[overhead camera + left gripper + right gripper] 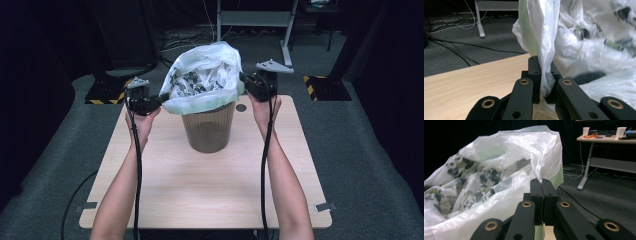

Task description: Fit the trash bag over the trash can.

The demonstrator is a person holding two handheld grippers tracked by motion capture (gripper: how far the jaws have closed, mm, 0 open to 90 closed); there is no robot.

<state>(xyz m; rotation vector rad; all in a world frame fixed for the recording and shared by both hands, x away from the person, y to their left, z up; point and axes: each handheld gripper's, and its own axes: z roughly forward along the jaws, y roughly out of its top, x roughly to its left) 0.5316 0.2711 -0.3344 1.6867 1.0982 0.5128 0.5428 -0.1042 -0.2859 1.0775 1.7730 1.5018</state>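
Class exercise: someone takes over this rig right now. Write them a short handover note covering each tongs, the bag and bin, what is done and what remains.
Left tongs: shut on the bin bag at its left edge.
Right tongs: shut on the bag's right edge.
The bag, holding crumpled paper, sits in the brown bin on the table.
Done: both edges gripped.
Left, probably: lift the bag out or gather its mouth.

Pale green-white bag (210,80), brown bin (207,129), black tongs (159,101).

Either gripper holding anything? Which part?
Both pinch the plastic bag lining the bin: left gripper on its left rim, right gripper on its right rim.
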